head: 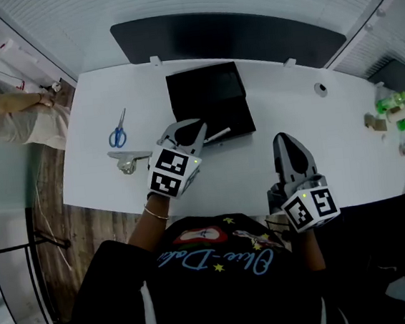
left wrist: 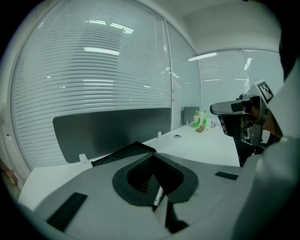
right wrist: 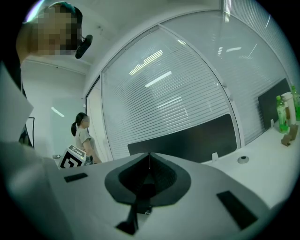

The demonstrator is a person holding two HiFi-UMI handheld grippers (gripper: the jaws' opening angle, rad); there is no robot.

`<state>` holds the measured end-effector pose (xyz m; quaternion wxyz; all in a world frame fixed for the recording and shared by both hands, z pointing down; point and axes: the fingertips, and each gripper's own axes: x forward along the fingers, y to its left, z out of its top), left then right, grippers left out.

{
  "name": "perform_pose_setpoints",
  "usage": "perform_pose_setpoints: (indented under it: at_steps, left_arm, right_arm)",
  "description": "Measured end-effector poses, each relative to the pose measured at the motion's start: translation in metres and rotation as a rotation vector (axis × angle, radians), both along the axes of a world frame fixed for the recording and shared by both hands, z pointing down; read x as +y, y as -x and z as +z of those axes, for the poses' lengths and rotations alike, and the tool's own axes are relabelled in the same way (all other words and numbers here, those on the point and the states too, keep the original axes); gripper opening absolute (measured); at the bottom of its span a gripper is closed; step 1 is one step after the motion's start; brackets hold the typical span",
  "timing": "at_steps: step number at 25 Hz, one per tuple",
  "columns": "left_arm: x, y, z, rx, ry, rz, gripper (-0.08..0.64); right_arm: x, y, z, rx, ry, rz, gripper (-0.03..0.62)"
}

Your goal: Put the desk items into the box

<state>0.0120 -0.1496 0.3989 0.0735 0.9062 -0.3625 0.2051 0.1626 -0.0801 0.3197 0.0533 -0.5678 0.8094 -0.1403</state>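
My left gripper (head: pixel 197 128) hovers over the near edge of the open black box (head: pixel 206 98) on the white desk (head: pixel 291 112). It is shut on a white pen (head: pixel 218 135), which sticks out to the right of the jaws. In the left gripper view the pen (left wrist: pixel 158 196) shows clamped between the closed jaws of that gripper (left wrist: pixel 153 157), with the box (left wrist: pixel 123 152) just beyond. Blue-handled scissors (head: pixel 117 131) and a tape dispenser (head: pixel 127 161) lie on the desk left of the box. My right gripper (head: pixel 285 139) stays near the desk's front edge, shut and empty (right wrist: pixel 149 154).
A dark partition (head: pixel 225 36) runs along the desk's far edge. Green bottles and small items (head: pixel 392 107) stand at the far right, beside a cable port (head: pixel 321 88). A person (head: pixel 17 112) stands past the desk's left end.
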Motion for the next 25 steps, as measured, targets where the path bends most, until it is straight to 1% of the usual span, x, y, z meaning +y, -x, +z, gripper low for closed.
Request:
perform_pose_setpoints:
  at_steps: [6, 12, 25]
  left_arm:
    - [0.007, 0.010, -0.018, 0.008, -0.040, -0.045, 0.008]
    - [0.015, 0.012, -0.037, 0.023, -0.083, -0.059, 0.008]
    - [0.037, 0.011, -0.067, 0.049, -0.144, -0.098, 0.008]
  right_arm:
    - [-0.004, 0.004, 0.000, -0.014, -0.005, -0.035, 0.011]
    - [-0.007, 0.007, 0.002, -0.025, -0.003, -0.063, 0.011]
    - [-0.007, 0.012, 0.007, -0.028, 0.008, -0.130, 0.011]
